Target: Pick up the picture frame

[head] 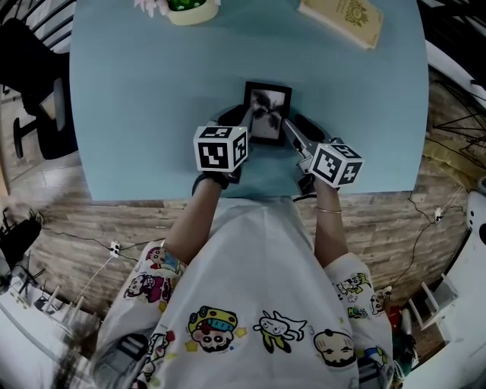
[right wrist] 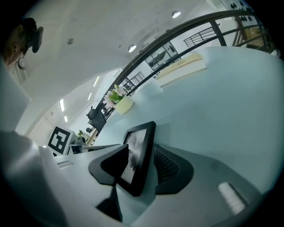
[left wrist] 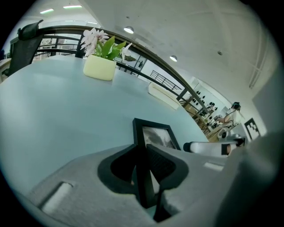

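On the blue table [head: 137,114], near its front edge, we see the picture frame [head: 267,114] face up, its long axis running straight away from us. It sits between our grippers: the left gripper [left wrist: 144,148] pinches its left edge, and the right gripper [right wrist: 137,155] has its jaws spread around the right edge

Bare table [head: 137,114] rnd frame [head: 267,114]; pot [head: 191,14], book [head: 342,19] far
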The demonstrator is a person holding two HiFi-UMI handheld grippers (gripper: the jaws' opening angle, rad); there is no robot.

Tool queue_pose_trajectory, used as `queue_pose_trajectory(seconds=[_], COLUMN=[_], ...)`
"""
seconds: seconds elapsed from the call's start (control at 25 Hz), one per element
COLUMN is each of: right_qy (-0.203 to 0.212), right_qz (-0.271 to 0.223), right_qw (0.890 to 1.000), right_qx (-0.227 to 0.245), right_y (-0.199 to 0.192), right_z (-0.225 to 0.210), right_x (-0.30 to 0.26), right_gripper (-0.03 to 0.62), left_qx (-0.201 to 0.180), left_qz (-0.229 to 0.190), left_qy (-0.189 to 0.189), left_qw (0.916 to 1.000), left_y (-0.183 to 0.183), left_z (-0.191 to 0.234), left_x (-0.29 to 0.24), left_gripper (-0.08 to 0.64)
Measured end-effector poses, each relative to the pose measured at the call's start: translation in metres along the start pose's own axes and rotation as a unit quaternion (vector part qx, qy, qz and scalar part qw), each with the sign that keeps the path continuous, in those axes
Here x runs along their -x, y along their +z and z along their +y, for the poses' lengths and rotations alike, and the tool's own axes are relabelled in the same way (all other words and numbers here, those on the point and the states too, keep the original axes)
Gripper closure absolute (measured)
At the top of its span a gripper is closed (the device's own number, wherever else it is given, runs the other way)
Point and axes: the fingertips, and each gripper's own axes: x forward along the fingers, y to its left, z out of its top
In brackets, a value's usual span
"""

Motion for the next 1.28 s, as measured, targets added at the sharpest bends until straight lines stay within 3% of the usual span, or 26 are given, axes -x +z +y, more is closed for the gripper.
queue_pose_trajectory(seconds=[0.52, 0.68, 1.28], right_qy=[0.036, 0.072, 0.149], right_qz=[0.075, 0.100, 0.126], right_qw=[0.994, 0.987, 0.970], right_qx=[-0.066, -0.102, -0.148], right_y=[-0.013, -0.018, -0.006], right_z=[-0.003, 0.007, 0.025], right_x=[-0.017, -0.022, -0.042], right_gripper=[0.407, 0.413, 0.442], left_qx=[0.024, 0.033, 0.072], left_qz=[0.011, 0.016, 0.038], left_qy=[-0.020, -0.028, -0.071], left_qw=[0.9995, 0.9990, 0.9941], left_y=[0.002, 0.001, 0.002], left_z=[0.001, 0.001, 0.002], left_x=[-0.001, -0.001, 0.000], left_gripper=[0.489, 0.489, 0.489])
